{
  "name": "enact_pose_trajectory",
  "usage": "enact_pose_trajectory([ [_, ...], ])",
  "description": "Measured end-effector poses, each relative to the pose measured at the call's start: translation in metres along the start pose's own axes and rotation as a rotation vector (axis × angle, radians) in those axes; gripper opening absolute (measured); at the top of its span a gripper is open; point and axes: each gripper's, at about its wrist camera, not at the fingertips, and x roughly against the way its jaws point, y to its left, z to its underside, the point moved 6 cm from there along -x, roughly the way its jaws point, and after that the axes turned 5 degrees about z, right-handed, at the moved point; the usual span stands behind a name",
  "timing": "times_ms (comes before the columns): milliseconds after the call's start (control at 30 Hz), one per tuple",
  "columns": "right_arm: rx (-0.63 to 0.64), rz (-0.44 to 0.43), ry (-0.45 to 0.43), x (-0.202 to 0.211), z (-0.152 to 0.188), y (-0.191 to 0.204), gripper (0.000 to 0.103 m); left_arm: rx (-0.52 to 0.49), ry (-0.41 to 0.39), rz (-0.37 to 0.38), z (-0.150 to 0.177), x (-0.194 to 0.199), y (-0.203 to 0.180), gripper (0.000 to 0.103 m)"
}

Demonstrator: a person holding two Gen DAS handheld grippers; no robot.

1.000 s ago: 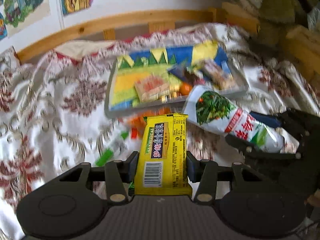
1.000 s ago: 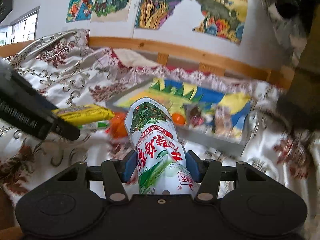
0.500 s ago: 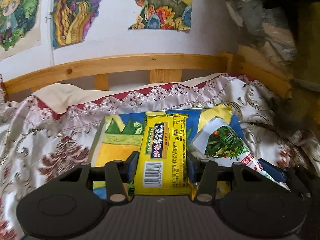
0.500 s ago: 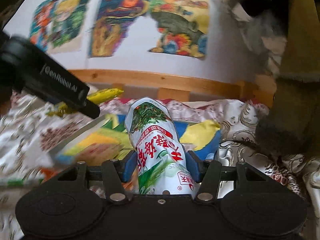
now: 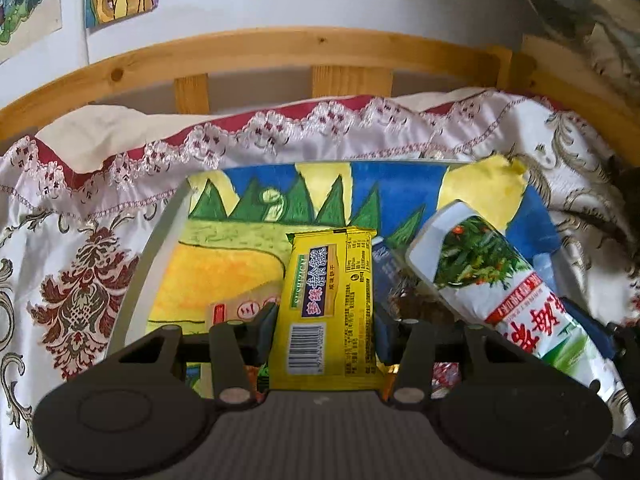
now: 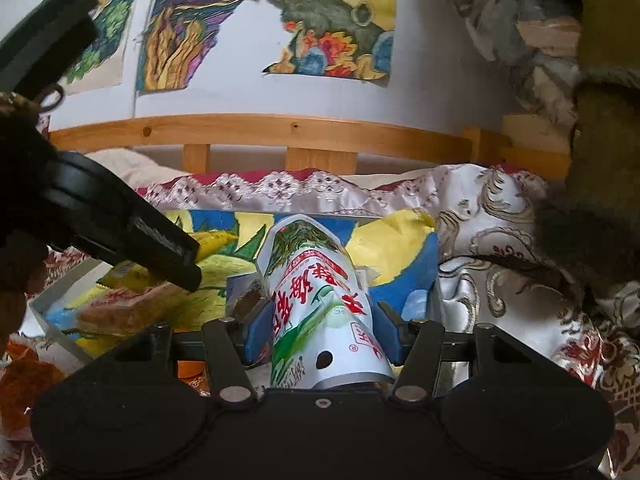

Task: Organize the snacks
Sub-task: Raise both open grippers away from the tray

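- Now we have both grippers over the tray (image 5: 160,240); a second ago they hung lower and nearer us, above the bedspread (image 5: 80,280), with the tray well ahead.
- Our left gripper (image 5: 326,320) is clenched on the yellow pack (image 5: 330,308), which juts forward above the tray's painted liner.
- Our right gripper (image 6: 320,334) is clamped on the white pouch (image 6: 316,300), also above the tray, on its right part.
- Judging by this, the carry is nearly done, and lowering and letting go come next.
- Only the left view shows the tray's left rim and the bare yellow liner beside the pack, a free spot for it.
- Only the right view shows a tan pack (image 6: 128,308) lying in the tray under the left gripper, and orange wrappers (image 6: 24,376) on the bed outside the tray, not yet gathered.
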Motion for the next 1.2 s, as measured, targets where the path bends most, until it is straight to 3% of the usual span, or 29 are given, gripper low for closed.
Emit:
enact_pose_trajectory([
  [233, 0.028, -0.02, 0.02, -0.002, 0.002, 0.008, 0.074, 0.03, 0.042, 0.005, 0.006, 0.0, 0.004, 0.056],
  [400, 0.004, 0.0, 0.017, 0.004, -0.002, 0.004, 0.089, 0.023, 0.031, -0.007, 0.0, 0.017, 0.003, 0.072],
  [700, -0.081, 0.013, -0.074, 0.048, -0.035, -0.004, 0.102, 0.057, -0.155, -0.042, -0.019, 0.094, 0.014, 0.1],
  [967, -0.119, 0.003, -0.147, 0.11, -0.068, -0.004, 0.102, 0.095, -0.321, -0.064, -0.013, 0.173, 0.038, 0.102],
  [1200, -0.154, -0.025, -0.172, 0.166, -0.075, 0.004, 0.102, 0.13, -0.375, -0.113, 0.028, 0.221, 0.058, 0.102],
])
